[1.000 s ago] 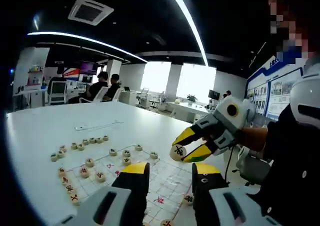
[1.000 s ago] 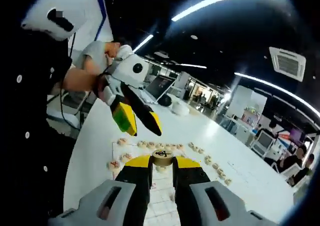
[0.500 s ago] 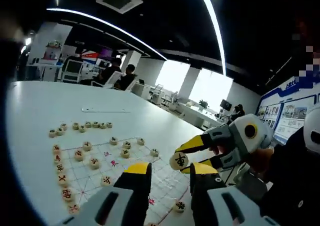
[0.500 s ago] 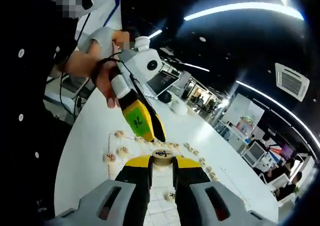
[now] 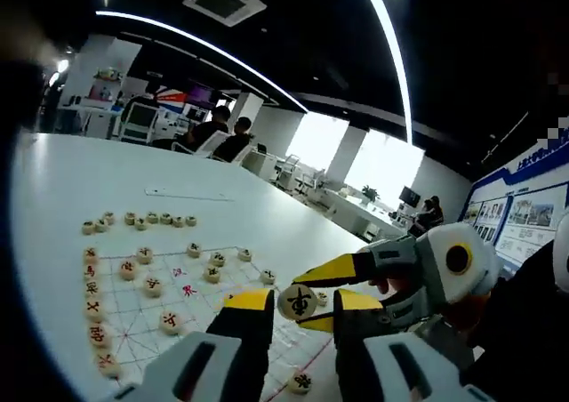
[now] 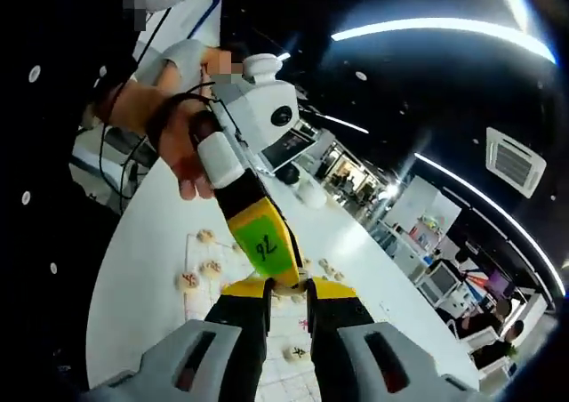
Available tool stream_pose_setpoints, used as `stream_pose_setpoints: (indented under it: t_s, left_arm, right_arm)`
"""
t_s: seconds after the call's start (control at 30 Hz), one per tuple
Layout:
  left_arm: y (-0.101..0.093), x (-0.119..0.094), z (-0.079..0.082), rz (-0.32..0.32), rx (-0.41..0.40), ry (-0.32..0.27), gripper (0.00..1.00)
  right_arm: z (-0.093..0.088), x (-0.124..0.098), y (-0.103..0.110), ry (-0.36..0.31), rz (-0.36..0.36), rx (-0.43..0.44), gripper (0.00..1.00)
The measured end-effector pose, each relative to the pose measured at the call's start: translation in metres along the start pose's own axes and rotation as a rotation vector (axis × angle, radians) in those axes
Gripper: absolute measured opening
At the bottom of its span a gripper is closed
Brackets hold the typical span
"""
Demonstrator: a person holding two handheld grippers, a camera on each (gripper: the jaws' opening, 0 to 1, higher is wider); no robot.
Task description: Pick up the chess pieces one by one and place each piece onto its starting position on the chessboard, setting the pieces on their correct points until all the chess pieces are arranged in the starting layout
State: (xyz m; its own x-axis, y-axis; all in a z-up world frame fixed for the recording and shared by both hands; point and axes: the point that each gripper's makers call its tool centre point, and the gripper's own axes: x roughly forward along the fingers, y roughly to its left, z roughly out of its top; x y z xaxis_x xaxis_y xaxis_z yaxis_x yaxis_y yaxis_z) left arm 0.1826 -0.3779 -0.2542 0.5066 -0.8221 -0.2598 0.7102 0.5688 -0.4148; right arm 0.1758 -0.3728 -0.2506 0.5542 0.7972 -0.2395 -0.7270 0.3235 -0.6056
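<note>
A round wooden chess piece point(image 5: 297, 301) with a black character hangs above the board, gripped between the yellow fingers point(image 5: 331, 268) of my right gripper point(image 5: 309, 301), which reaches in from the right. My left gripper point(image 5: 302, 302) is open, its jaws standing either side of that piece without touching it. In the right gripper view, my right gripper point(image 6: 289, 286) points at the left gripper point(image 6: 289, 276), held by a hand; its green-labelled finger point(image 6: 264, 245) hides the piece. The chessboard point(image 5: 133, 315) lies on the white table with several pieces on it.
A row of pieces point(image 5: 142, 218) lies just beyond the board's far edge, and one piece point(image 5: 300, 382) sits near its close edge. Loose pieces point(image 6: 188, 280) lie on the white table point(image 6: 142, 269). People sit at desks point(image 5: 218, 135) far behind.
The two grippers have closed in on each other. The held piece now sits between my left jaws, and the left gripper's finger now covers it in the right gripper view.
</note>
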Motion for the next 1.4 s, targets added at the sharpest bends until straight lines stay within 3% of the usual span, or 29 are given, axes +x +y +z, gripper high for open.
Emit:
stream_pose_setpoints:
  t_s: [0.17,0.2,0.57,0.7,0.83,0.97,1.03,1.13,1.23,1.4]
  left_arm:
    - [0.0,0.001,0.0,0.027,0.023,0.005,0.24]
    - [0.006,0.0,0.0,0.058,0.04,0.006,0.21]
    - [0.01,-0.003,0.003,0.068,0.069,0.018,0.2]
    - [0.023,-0.009,0.01,0.12,0.187,0.018,0.2]
    - [0.039,-0.016,0.01,0.217,0.418,0.056,0.2]
    - [0.052,-0.021,0.008,0.33,0.703,0.113,0.2]
    - [0.054,-0.021,0.006,0.36,0.795,0.129,0.2]
    - [0.048,-0.018,-0.002,0.341,0.85,0.142,0.2]
    - [0.046,-0.018,-0.005,0.336,0.897,0.156,0.2]
    - [0.053,-0.022,-0.006,0.398,1.029,0.202,0.2]
  right_arm:
    - [-0.001,-0.001,0.0,0.008,-0.005,-0.022,0.18]
    - [0.0,-0.001,0.0,0.004,-0.006,-0.023,0.18]
    - [-0.003,0.0,-0.001,0.012,-0.001,-0.025,0.19]
    - [-0.012,-0.002,0.0,0.033,0.024,0.035,0.19]
    - [-0.021,-0.008,-0.005,0.055,0.041,0.184,0.21]
    - [-0.024,-0.012,-0.016,0.072,0.041,0.353,0.24]
    - [-0.02,-0.011,-0.018,0.061,0.052,0.414,0.24]
    - [-0.011,-0.008,-0.016,0.046,0.103,0.532,0.24]
    - [-0.009,-0.004,-0.016,0.053,0.123,0.562,0.24]
    - [-0.013,0.006,-0.01,0.121,0.165,0.599,0.23]
